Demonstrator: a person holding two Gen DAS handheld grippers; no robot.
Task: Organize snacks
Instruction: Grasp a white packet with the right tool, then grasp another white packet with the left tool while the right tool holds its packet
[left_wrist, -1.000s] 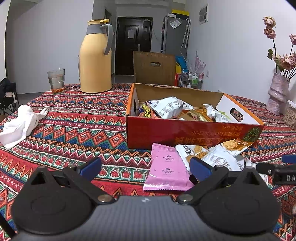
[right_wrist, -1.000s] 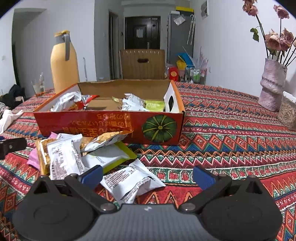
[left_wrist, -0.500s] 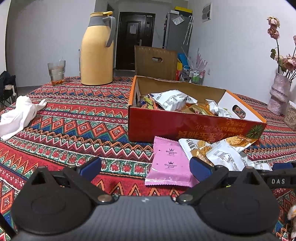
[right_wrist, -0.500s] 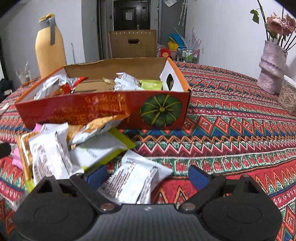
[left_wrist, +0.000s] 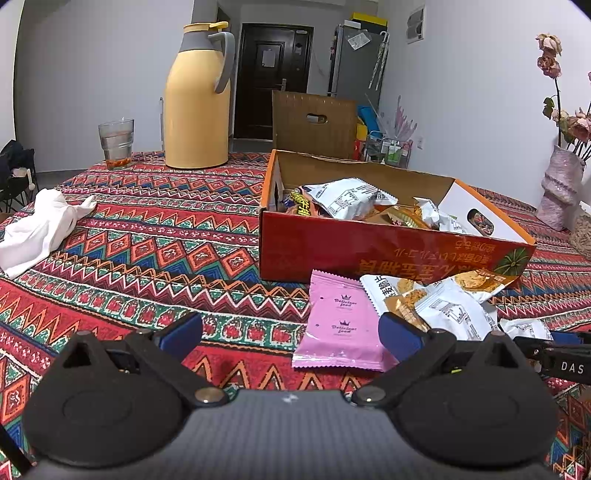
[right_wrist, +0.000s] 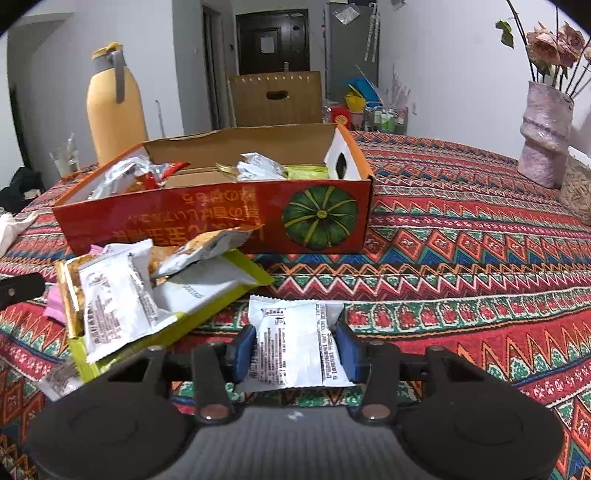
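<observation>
An open red cardboard box (right_wrist: 184, 218) with a pumpkin picture holds several snack packets. More packets lie in a loose pile (right_wrist: 122, 295) in front of it on the patterned tablecloth. My right gripper (right_wrist: 295, 349) is closing its jaws, and a white snack packet (right_wrist: 291, 339) sits between the blue pads, which press its two sides. In the left wrist view the box (left_wrist: 369, 251) stands ahead to the right. My left gripper (left_wrist: 290, 328) hovers open over the cloth with nothing in it. A pink packet (left_wrist: 341, 325) lies just inside its right finger.
A yellow thermos jug (left_wrist: 197, 99) and a glass (left_wrist: 115, 142) stand at the far left of the table. A crumpled white cloth (left_wrist: 40, 229) lies at the left edge. A pale vase with dried flowers (right_wrist: 545, 136) stands at the far right.
The right gripper's jaws have come in from wide open onto the white packet, which now lies squarely between the pads. The left gripper has stayed open in place.
</observation>
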